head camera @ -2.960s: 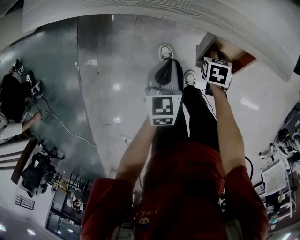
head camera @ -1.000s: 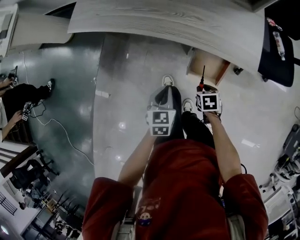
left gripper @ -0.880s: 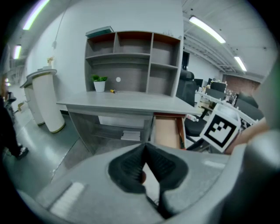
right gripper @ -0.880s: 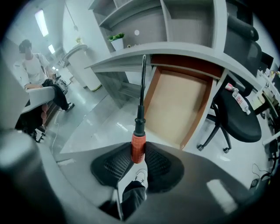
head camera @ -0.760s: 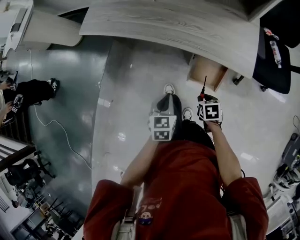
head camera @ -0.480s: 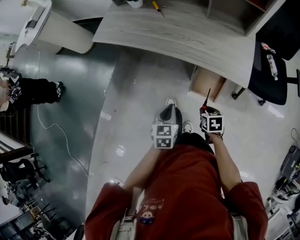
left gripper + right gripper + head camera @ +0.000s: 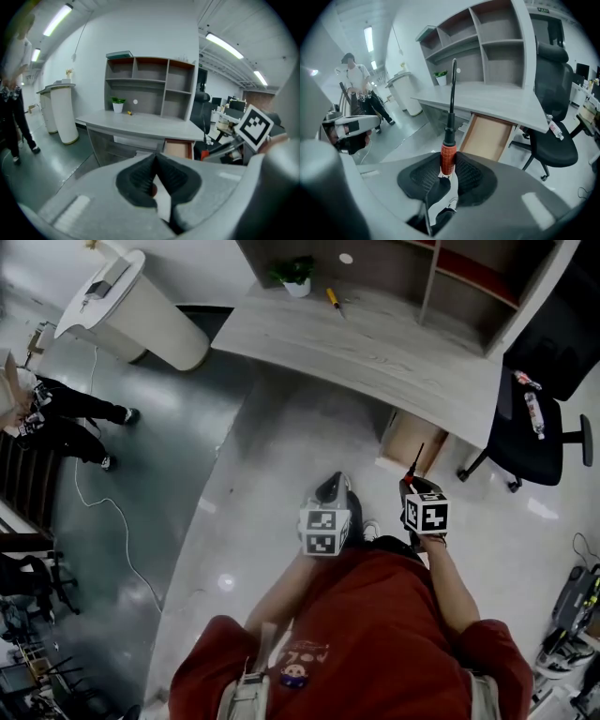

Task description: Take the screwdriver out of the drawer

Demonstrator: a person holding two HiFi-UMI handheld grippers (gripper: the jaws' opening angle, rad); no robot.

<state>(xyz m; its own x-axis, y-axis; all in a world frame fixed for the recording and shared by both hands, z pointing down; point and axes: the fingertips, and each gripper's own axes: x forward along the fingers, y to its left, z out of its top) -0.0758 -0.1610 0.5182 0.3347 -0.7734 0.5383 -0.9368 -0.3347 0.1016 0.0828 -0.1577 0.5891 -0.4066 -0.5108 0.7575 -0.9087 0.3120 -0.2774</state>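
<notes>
My right gripper is shut on the red handle of a screwdriver, gripping it low on the handle. The black shaft stands up out of the jaws and points toward the desk. The open wooden drawer hangs under the desk's right end, below and beyond the tool. My left gripper is beside the right one, to its left, shut with nothing in it.
A grey desk with a shelf unit carries a small plant and a yellow screwdriver. A black office chair stands right of the drawer. A white pedestal and a person are at the left.
Both grippers have risen away from the drawer, which now lies farther off. The screwdriver stays in the right gripper. More of the desk top and shelves has come into view.
</notes>
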